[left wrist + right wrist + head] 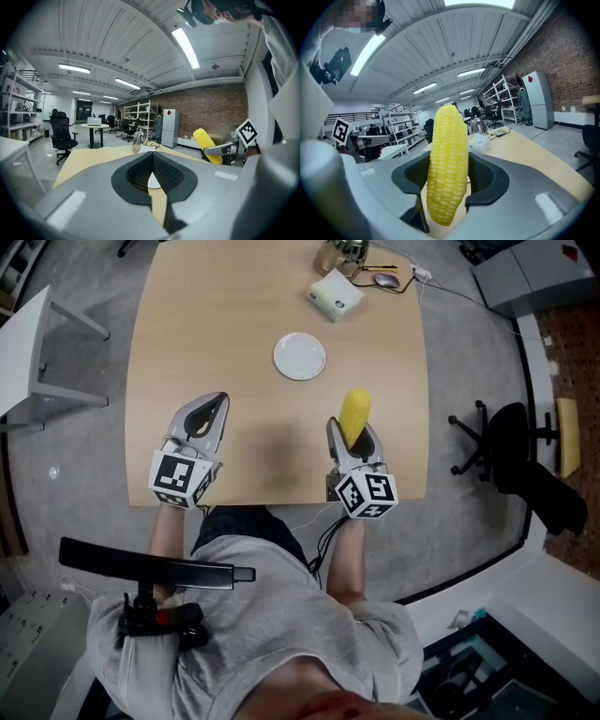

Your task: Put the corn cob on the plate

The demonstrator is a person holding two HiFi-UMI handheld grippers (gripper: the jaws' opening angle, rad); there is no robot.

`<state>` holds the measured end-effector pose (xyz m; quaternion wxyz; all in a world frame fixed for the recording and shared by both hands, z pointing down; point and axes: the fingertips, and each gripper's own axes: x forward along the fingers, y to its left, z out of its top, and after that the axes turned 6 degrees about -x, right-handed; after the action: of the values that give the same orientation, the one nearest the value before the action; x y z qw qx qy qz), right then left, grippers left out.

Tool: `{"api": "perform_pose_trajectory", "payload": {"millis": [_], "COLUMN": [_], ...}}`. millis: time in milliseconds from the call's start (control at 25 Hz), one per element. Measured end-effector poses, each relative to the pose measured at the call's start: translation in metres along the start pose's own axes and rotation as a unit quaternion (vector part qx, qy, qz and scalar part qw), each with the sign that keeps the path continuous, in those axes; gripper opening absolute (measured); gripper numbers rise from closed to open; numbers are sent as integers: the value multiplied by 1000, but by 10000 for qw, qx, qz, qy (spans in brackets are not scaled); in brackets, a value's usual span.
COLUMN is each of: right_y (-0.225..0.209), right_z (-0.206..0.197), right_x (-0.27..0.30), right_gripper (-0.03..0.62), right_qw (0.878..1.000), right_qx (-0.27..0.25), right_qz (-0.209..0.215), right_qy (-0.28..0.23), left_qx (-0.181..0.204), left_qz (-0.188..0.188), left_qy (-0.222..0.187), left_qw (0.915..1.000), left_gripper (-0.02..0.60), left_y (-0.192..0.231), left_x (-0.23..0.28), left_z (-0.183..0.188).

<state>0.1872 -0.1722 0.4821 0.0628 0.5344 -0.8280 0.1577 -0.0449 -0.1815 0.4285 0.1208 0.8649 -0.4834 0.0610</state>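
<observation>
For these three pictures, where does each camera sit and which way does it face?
Head view: on the person's head, facing down at table, grippers, forearms, torso.
Left gripper view: on the left gripper, along its shut jaws toward the plate.
Right gripper view: on the right gripper, along jaws gripping the corn cob.
Shared: the corn cob, in all three.

Honestly no words or numbers I can read anywhere. Closest thing is the black-and-white square markers (pixel 178 474) on the cubes of the left tool (pixel 217 401) and right tool (pixel 352 433). There's a red diamond (pixel 173 112) on the white fridge (pixel 169 129), no lettering visible. The box (pixel 480 143) near the bench's far edge has a small dark mark, too tiny to read.
</observation>
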Motion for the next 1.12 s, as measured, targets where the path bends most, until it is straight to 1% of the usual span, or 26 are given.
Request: {"api": "perform_pose_trajectory", "payload": {"millis": [360, 600, 960, 1120], "right_y": [-7, -16, -24, -32], "right_z": [-12, -23, -31, -39], "right_x": [37, 51, 66, 79], "right_gripper": [235, 235, 235, 235], "right_qw": [9998, 9992, 9988, 9982], "right_qx": [78, 93, 142, 208], "right_qz": [-27, -49, -41, -28], "right_qy": [206, 387, 471, 558], "left_qx": [-71, -134, -156, -203], "left_qz": [-83, -83, -173, -178], "left_qy": [83, 178, 285, 378], "left_qw": [9999, 9997, 9993, 9989], "left_gripper": [20, 20, 20, 20], "left_y": [24, 29, 30, 35], "left_x": [30, 39, 53, 63], "left_z": [-6, -10, -17, -26]}}
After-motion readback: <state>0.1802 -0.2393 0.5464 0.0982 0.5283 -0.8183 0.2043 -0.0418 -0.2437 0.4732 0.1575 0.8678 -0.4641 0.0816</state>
